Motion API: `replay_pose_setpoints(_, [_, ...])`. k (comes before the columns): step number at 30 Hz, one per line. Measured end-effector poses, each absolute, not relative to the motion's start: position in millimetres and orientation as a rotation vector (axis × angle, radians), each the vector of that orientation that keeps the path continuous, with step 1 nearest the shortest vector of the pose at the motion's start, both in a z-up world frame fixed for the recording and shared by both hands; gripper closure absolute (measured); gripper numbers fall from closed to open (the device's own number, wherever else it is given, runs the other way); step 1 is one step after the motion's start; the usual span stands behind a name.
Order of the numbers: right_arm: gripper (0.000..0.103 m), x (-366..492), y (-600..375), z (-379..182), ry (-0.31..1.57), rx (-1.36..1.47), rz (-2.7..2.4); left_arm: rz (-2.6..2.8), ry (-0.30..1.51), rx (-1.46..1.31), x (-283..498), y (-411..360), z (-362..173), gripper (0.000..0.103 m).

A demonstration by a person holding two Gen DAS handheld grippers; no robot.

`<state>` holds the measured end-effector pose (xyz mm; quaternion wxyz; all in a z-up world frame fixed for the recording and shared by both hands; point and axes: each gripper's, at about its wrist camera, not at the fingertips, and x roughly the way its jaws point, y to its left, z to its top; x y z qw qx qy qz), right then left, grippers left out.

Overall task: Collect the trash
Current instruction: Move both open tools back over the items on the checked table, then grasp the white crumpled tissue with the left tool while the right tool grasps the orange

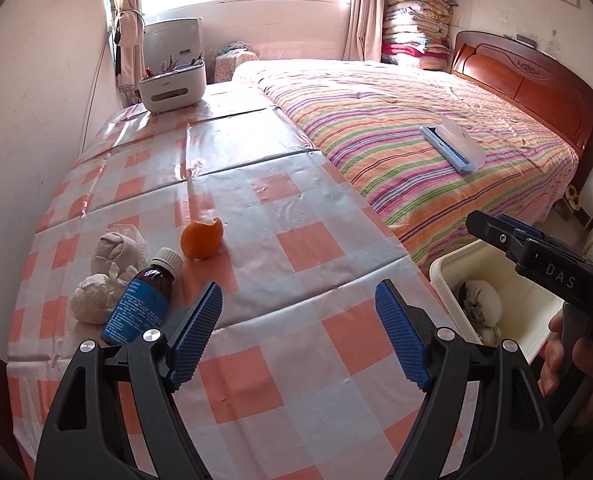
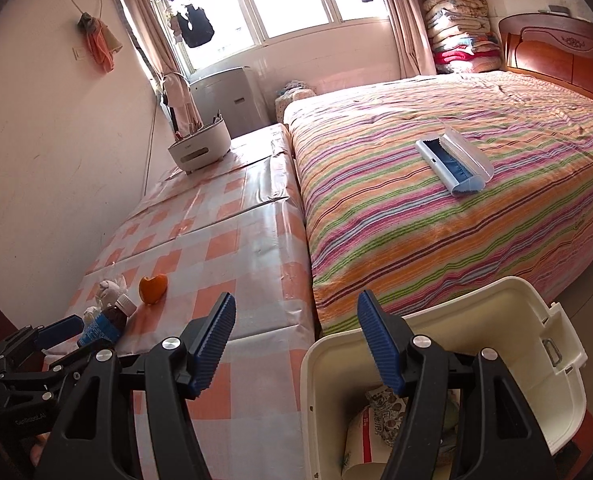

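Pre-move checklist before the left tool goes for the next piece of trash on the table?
1. Left tool open and holding nothing: ok.
2. Right tool open and holding nothing: ok.
3. Trash left on the checked tablecloth: orange peel, brown bottle, two crumpled tissues: ok, all in view.
4. Path to the orange peel: ok, it stands apart from the other items.
5. Bottle clear to grasp: not ok, it lies against the tissues.
6. Bin open with room: ok, lid up, some trash at the bottom, space above.
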<state>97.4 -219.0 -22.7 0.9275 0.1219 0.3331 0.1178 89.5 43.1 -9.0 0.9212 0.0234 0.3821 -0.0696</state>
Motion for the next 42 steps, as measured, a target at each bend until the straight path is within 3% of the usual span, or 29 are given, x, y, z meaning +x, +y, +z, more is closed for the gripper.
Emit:
replay_pose_setpoints(18, [0.041, 130.6, -120.9, -31.0, 0.750, 0.183, 0.429, 0.155, 0.832, -0.236, 111.5, 221.4, -17.5, 0.025])
replay_pose_setpoints(34, [0.041, 169.2, -52.7, -37.6, 0.828, 0.155, 0.544, 0.134, 0.997, -0.357, 152.9, 248.8, -61.6, 0.025])
replay_pose_setpoints(37, [0.041, 177.1, -41.5, -42.0, 0.853, 0.154, 0.561, 0.141, 1.018, -0.363, 157.6, 249.2, -68.8, 0.031])
replay_pose_setpoints(39, [0.041, 181.4, -34.8, -43.9, 0.863, 0.150, 0.572, 0.138, 1.045, -0.362, 161.8, 249.6, -75.1, 0.051])
replay_pose_setpoints(42, [0.041, 187.3, -23.7, -46.1, 0.872, 0.135, 0.583, 0.140, 1.040, -0.375, 162.7, 252.0, -77.7, 0.060])
